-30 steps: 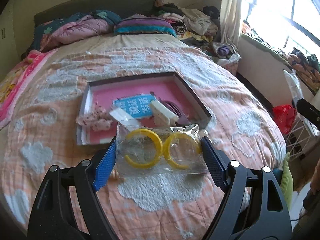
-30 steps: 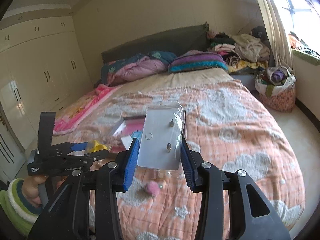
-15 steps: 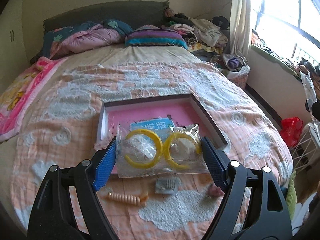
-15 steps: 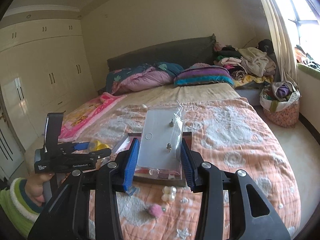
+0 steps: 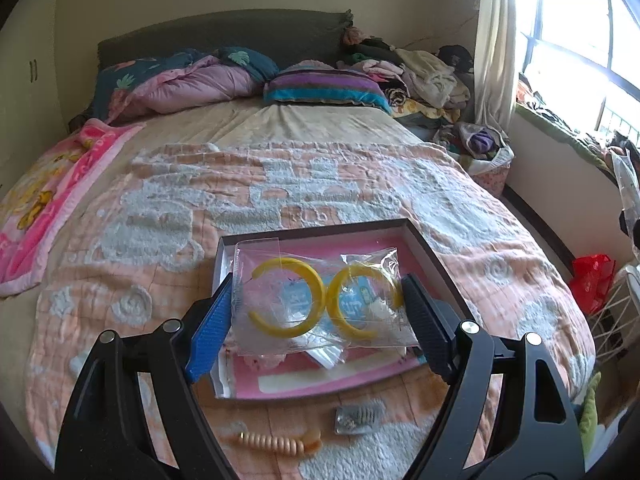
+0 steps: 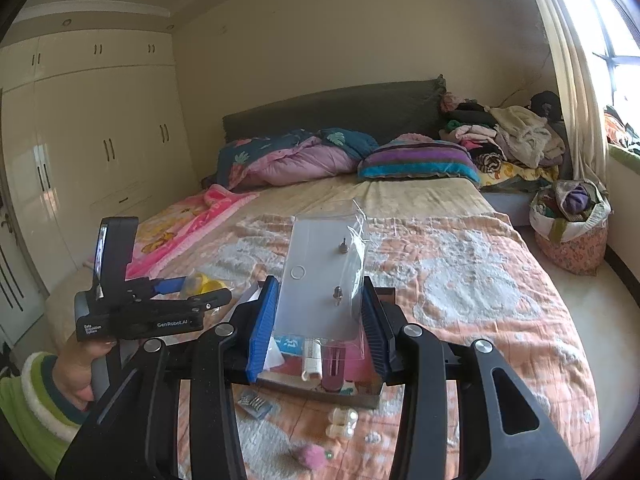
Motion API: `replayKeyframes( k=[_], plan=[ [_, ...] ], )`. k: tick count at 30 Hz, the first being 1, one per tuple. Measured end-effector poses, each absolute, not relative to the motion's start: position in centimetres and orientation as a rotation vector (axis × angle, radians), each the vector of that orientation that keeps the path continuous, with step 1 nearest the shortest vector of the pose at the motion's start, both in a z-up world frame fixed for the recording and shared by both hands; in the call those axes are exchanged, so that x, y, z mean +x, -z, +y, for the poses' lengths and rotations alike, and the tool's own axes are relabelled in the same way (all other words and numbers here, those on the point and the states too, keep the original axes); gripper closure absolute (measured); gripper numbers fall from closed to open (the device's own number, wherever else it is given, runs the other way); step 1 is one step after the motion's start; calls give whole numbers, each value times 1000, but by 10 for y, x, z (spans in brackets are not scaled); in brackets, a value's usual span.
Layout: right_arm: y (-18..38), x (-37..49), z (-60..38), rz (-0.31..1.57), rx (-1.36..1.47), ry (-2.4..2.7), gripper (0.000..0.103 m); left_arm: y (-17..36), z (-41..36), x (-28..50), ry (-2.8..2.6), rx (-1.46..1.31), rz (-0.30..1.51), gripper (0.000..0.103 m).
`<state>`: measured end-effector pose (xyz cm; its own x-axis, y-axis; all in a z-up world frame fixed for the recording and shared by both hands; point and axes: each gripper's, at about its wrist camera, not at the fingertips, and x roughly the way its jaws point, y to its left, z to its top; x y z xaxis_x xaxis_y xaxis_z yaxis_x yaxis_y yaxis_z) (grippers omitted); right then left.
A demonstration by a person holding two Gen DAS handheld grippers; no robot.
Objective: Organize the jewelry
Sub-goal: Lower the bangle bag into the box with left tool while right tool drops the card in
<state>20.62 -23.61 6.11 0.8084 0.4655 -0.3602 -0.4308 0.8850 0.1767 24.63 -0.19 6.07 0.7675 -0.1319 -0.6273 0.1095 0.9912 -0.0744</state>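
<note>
The left claw (image 5: pixel 320 312), spread wide, grips a clear plastic bag of two yellow hoop earrings (image 5: pixel 320 300); the right claw (image 6: pixel 320 312), narrower, grips a clear packet with a white card of small studs (image 6: pixel 320 276). Both hang over the shallow pink-lined dark-rimmed box (image 5: pixel 436 256) near the bed's foot edge. Lower each flat into a free corner before letting go.

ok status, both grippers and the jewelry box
Left gripper shut on bag of yellow hoops. Right gripper shut on earring card. Both over the pink-lined box; nothing blocking.

The left tongs (image 6: pixel 208 286) carry "GenRobot.AI" in white on their black body; other print is unreadable.
</note>
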Motion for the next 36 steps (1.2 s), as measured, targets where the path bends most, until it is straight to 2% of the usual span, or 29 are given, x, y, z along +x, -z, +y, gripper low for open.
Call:
replayKeyframes(
  k=[15,36],
  plan=[
    [-36,266,-208,484,83,-497,64,-27,3,290,119,-34,742,30],
    [66,328,-198,745,34,-447,63,44,-20,299,197,32,906,30]
  ],
)
